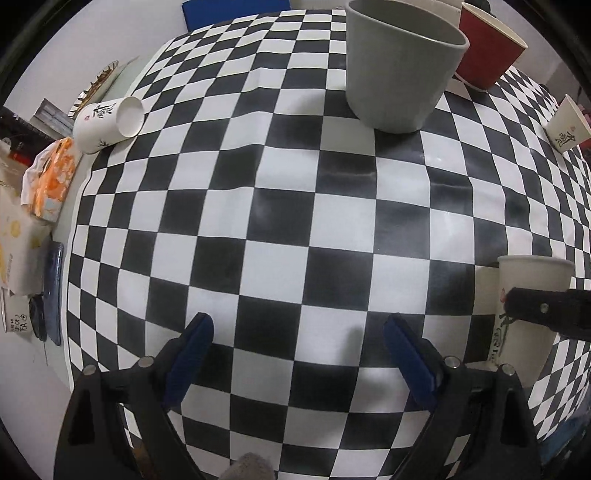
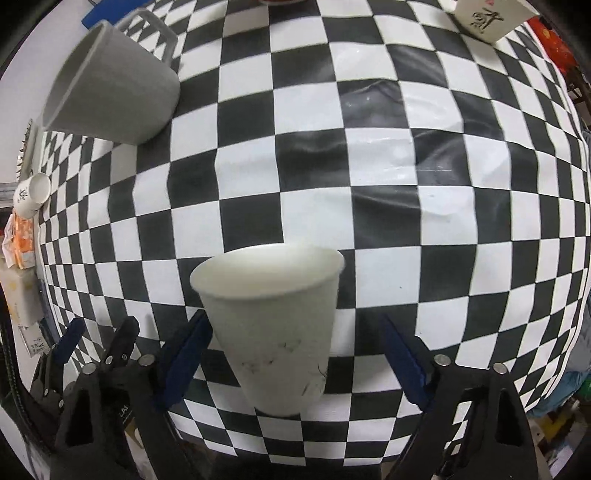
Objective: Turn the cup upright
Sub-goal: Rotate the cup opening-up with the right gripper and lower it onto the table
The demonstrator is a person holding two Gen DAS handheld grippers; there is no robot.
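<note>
A white paper cup (image 2: 273,325) stands upright on the checkered cloth (image 2: 369,166), mouth up, between the fingers of my right gripper (image 2: 295,354). The jaws are open; the left finger looks close to or touching the cup, the right finger is apart from it. The same cup (image 1: 524,306) shows at the right edge of the left wrist view, with a black finger of the right gripper (image 1: 546,310) across it. My left gripper (image 1: 299,354) is open and empty above the cloth. Another white paper cup (image 1: 107,123) lies on its side at the far left.
A grey mug (image 1: 399,66) (image 2: 110,88) and a red paper cup (image 1: 487,48) stand at the back. A white printed cup (image 1: 567,125) (image 2: 487,18) stands far right. Boxes and packets (image 1: 48,181) lie off the cloth's left edge.
</note>
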